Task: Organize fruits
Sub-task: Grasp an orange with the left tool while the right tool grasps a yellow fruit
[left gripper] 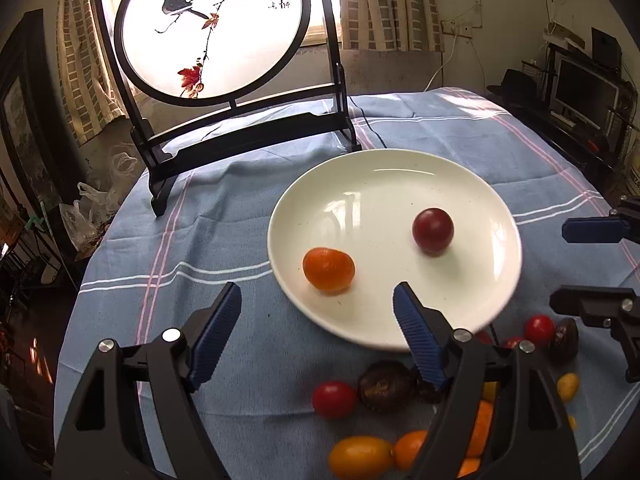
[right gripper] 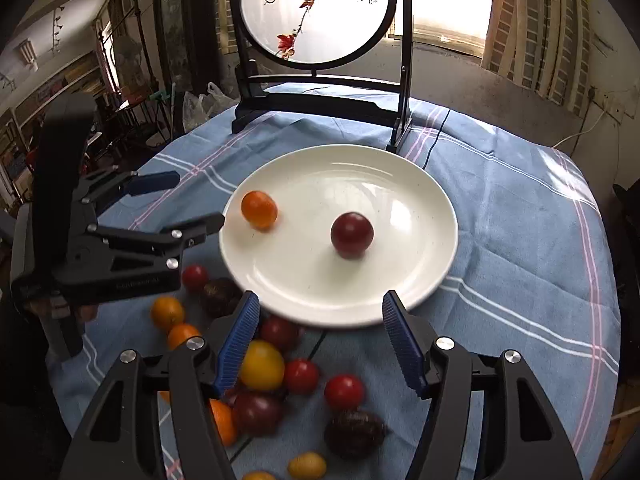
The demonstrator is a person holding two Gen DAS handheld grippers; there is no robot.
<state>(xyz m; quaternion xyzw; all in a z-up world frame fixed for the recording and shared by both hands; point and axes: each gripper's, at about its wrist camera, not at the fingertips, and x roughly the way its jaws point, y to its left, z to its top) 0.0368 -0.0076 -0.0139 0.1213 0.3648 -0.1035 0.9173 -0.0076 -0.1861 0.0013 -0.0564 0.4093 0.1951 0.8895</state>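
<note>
We see a white round plate [right gripper: 420,280] lying flat on the desk, carrying an orange fruit [right gripper: 259,209] near its left rim and a dark red round fruit [right gripper: 351,235] nearer its middle, well apart. Just beside the plate's near rim lies a loose heap of fruits [right gripper: 280,376]: red, yellow, orange and dark wrinkled ones.

Daylight from the window [left gripper: 320,20] blows out the round screen [left gripper: 212,24]; fisheye edges curve and darken.
</note>
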